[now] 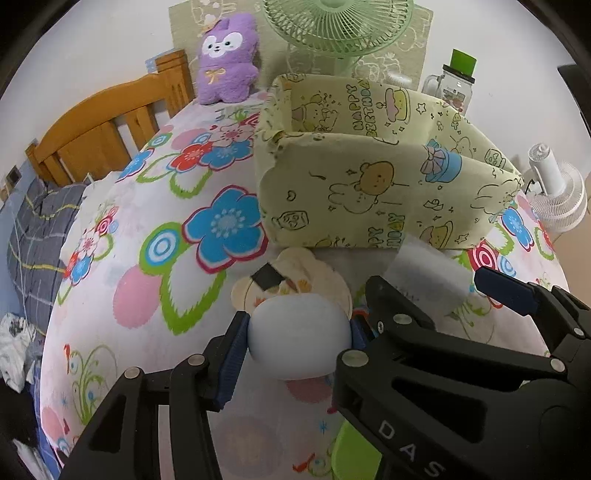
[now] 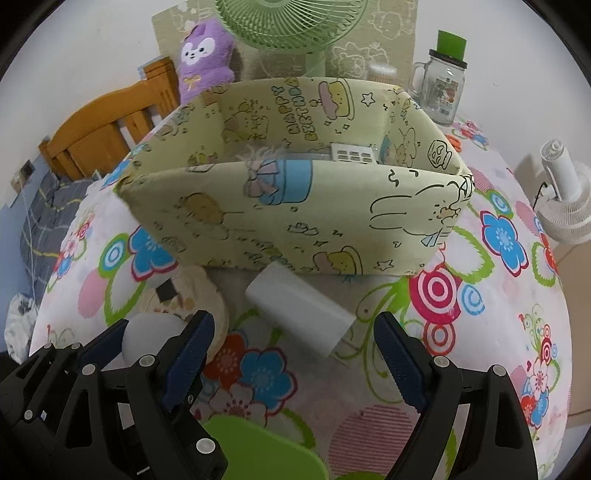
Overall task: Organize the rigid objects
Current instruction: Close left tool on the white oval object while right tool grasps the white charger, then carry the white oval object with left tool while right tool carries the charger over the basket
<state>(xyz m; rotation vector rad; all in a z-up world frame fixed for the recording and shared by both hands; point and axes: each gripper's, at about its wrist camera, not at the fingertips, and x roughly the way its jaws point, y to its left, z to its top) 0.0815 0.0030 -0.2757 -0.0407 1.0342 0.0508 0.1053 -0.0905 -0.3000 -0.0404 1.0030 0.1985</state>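
Note:
My left gripper (image 1: 299,341) is shut on a pale blue rounded object (image 1: 299,336), held just above the flowered table. It also shows in the right wrist view (image 2: 147,336). Behind it lies a cream flat disc with a black patch (image 1: 295,273). My right gripper (image 2: 295,354) is open, its jaws either side of a white rectangular block (image 2: 299,310) lying on the table. It also shows in the left wrist view (image 1: 424,277). A yellow-green cartoon-print box (image 2: 258,221) stands behind, holding a white gridded item (image 2: 351,155).
A purple plush toy (image 1: 225,59), a green fan (image 1: 332,26), a glass mug jar with green lid (image 1: 454,85) and a white fan (image 1: 557,188) stand behind the box. A wooden bed frame (image 1: 107,129) is left. A green flat object (image 2: 258,450) lies near me.

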